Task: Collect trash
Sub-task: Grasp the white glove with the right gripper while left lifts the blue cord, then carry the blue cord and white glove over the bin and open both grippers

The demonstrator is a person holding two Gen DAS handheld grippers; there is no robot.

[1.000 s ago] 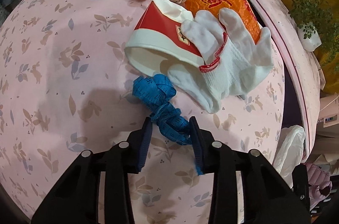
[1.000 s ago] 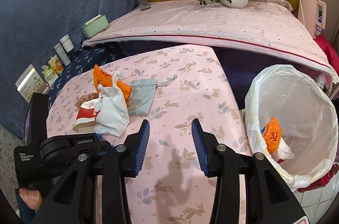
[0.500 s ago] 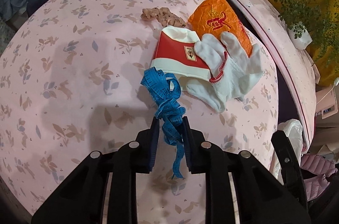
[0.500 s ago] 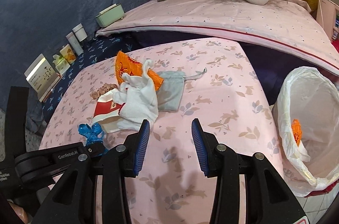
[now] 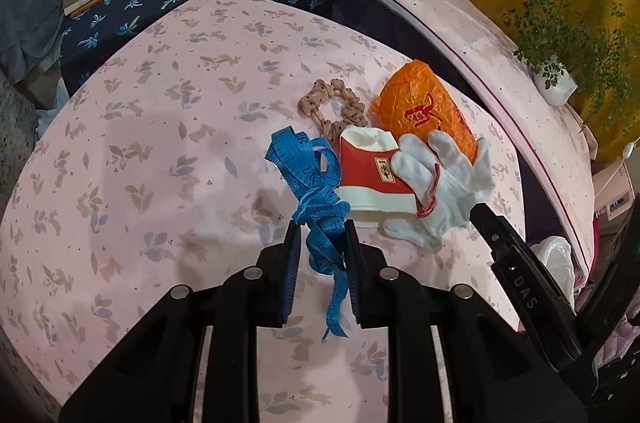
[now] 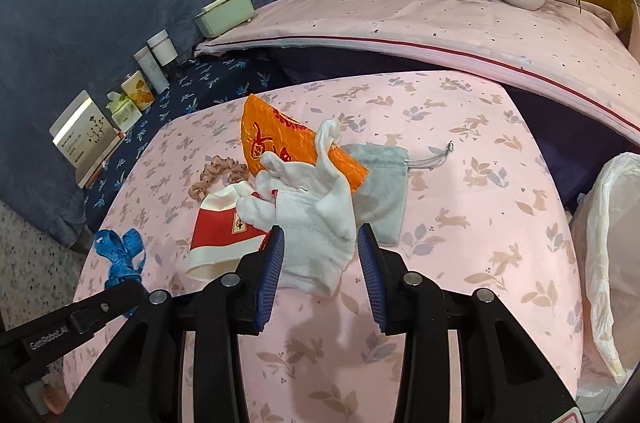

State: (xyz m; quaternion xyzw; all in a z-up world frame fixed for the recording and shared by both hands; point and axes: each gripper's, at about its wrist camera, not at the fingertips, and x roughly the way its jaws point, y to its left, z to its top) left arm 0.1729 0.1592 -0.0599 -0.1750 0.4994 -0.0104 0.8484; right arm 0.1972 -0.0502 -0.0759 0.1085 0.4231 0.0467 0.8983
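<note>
Pink rabbit-print tabletop (image 5: 160,151). Left gripper (image 5: 320,243) pinches blue tape measure (image 5: 316,191), lifted just left of white glove (image 6: 316,211). Right gripper (image 6: 320,243) closing astride glove, pads not pressing.

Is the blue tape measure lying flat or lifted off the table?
Lifted: the blue tape measure hangs bunched between the left gripper's jaws.

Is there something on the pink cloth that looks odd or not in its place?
Yes. The cup lies on its side, half under a crumpled white glove. The orange wrapper leans on that pile. A blue tape measure is tangled and hangs from the left gripper.
</note>
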